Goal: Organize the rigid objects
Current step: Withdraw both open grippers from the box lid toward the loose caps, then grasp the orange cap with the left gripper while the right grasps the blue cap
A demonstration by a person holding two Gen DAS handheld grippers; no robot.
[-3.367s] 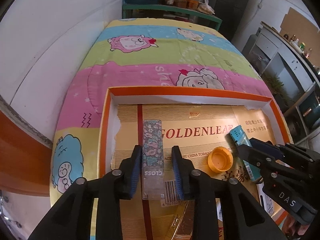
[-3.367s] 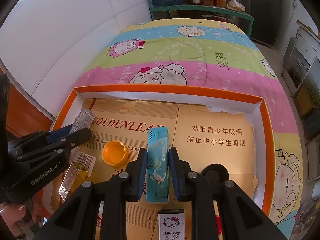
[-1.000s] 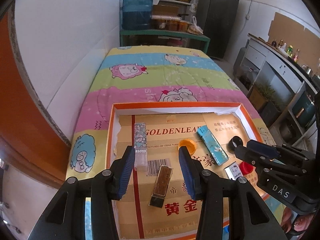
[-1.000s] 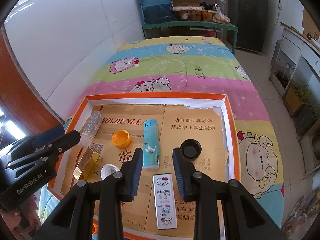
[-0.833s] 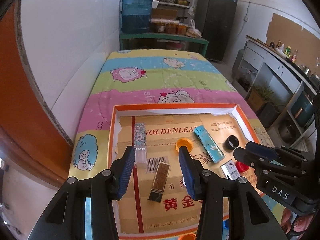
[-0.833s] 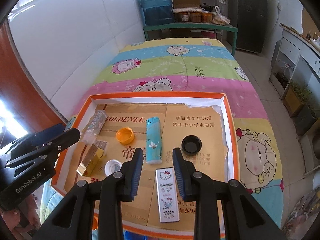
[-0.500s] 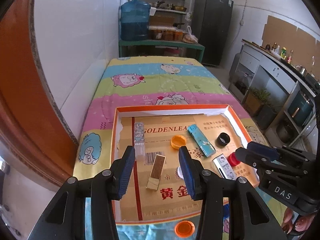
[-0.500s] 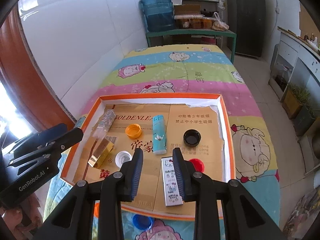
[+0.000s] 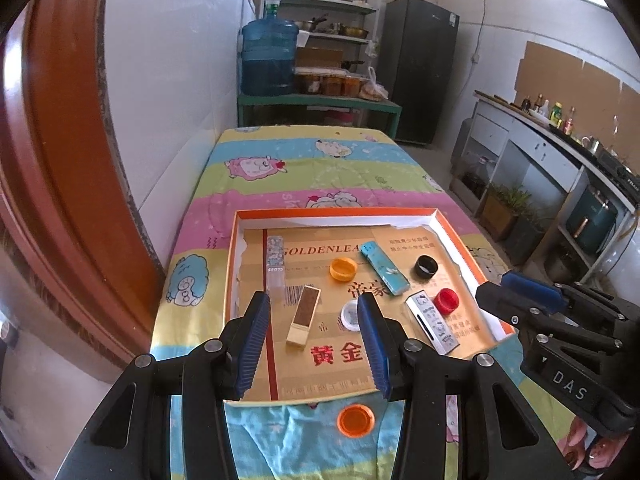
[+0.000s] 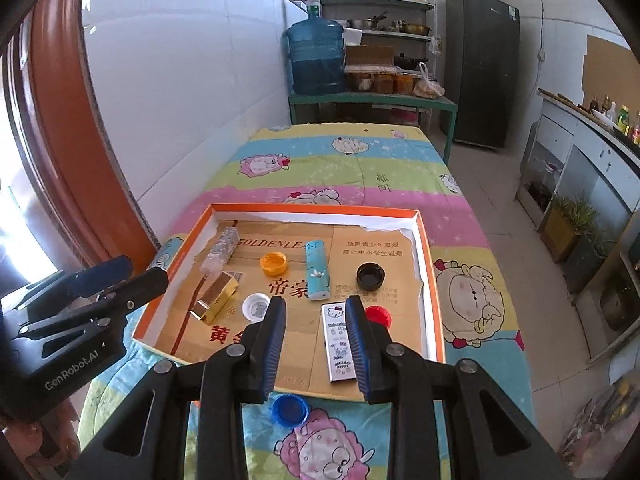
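Note:
An orange-rimmed tray (image 9: 235,264) lies on the striped blanket. In it are a floral gloss tube (image 9: 275,260), a gold box (image 9: 304,314), a teal lighter (image 9: 383,267), a Hello Kitty lighter (image 10: 338,344), and yellow (image 9: 343,269), white (image 9: 351,315), black (image 10: 370,275) and red (image 9: 446,300) caps. My left gripper (image 9: 314,304) hovers open and empty, high above the tray's near left part. Above the near middle, my right gripper (image 10: 316,306) is held with its jaws narrowly apart and nothing between them. Each gripper also shows at the edge of the other's view.
An orange cap (image 9: 355,420) and a blue cap (image 10: 289,410) lie on the blanket (image 10: 360,168) just outside the tray's near rim. A white wall runs along the left. A green bench with a water jug (image 10: 316,56) stands beyond the far end, and cabinets line the right.
Both grippers have pulled back and up from the tray, which now looks smaller. The two caps on the blanket have come into view. The jaw gaps are unchanged.

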